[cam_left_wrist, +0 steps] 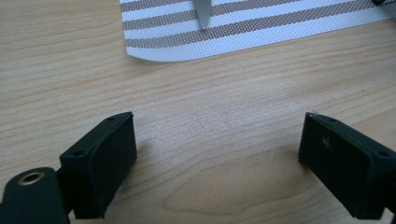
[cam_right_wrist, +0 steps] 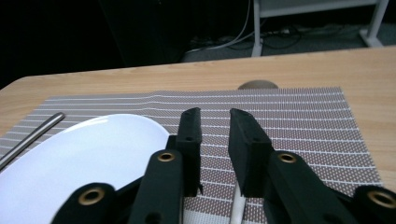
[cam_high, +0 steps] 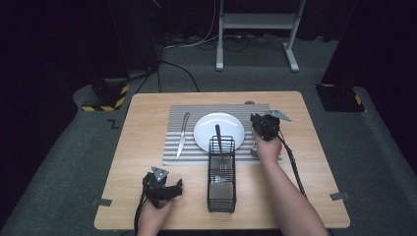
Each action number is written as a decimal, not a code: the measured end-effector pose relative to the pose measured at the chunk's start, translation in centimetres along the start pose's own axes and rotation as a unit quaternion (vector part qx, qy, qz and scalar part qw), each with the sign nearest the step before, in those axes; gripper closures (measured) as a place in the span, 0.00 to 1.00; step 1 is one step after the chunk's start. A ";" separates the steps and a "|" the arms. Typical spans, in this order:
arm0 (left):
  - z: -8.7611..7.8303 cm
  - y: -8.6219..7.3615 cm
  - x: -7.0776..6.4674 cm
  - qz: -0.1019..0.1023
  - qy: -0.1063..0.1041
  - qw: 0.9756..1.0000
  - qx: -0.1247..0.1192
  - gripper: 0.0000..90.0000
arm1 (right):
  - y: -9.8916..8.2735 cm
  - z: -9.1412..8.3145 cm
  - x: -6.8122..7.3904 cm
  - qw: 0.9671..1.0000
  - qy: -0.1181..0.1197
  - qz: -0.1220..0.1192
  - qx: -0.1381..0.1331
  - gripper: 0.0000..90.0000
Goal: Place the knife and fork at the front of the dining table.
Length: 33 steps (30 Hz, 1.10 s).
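The right claw (cam_right_wrist: 214, 122) hovers over the striped placemat (cam_right_wrist: 299, 121), right of the white plate (cam_right_wrist: 88, 154), slightly parted around a pale utensil handle (cam_right_wrist: 237, 210) lying below. The left claw (cam_left_wrist: 217, 154), spread wide and holding nothing, rests on the near-left wooden surface (cam_left_wrist: 210, 93).

Knife (cam_left_wrist: 202, 11) blade cut off; perhaps its tip

This looks like a lab or test room, not a home. A small wooden table (cam_high: 147, 147) stands alone on grey carpet (cam_high: 373, 162). The room around it is dark. Black stands with yellow and black tape (cam_high: 105, 96) sit at the far corners. Cables (cam_high: 187, 44) lie on the floor by a white metal frame (cam_high: 255, 22). The table is set like a meal, with a striped mat (cam_high: 182, 118) and a white plate (cam_high: 206, 130).
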<state>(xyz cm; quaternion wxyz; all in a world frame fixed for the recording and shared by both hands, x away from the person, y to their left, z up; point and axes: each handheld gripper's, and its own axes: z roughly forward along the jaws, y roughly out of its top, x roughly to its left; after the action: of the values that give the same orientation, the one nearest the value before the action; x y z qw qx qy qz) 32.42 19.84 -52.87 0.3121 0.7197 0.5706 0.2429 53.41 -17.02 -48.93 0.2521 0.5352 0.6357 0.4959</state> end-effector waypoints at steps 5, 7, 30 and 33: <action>0.0 0.0 0.0 0.000 0.000 1.000 0.000 0.12 | -0.2 -3.1 0.6 0.999 0.013 -0.027 -0.021 0.69; 0.0 0.0 0.0 0.000 0.000 1.000 0.000 0.12 | -0.3 -3.7 0.7 0.999 0.015 -0.030 -0.025 0.68; -0.1 -0.1 0.3 0.010 -0.011 1.000 0.000 0.12 | -0.7 -13.3 8.3 0.980 0.140 -0.072 -0.124 0.63; -0.1 -0.1 0.3 0.011 -0.011 1.000 0.000 0.12 | -0.4 -13.3 9.2 0.978 0.147 -0.081 -0.127 0.64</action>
<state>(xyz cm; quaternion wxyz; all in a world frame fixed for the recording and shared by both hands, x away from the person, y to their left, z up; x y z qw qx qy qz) 32.30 20.19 -52.88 0.3159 0.7282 0.5594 0.2386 39.18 -13.23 -42.28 0.2613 0.3667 0.6389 0.6238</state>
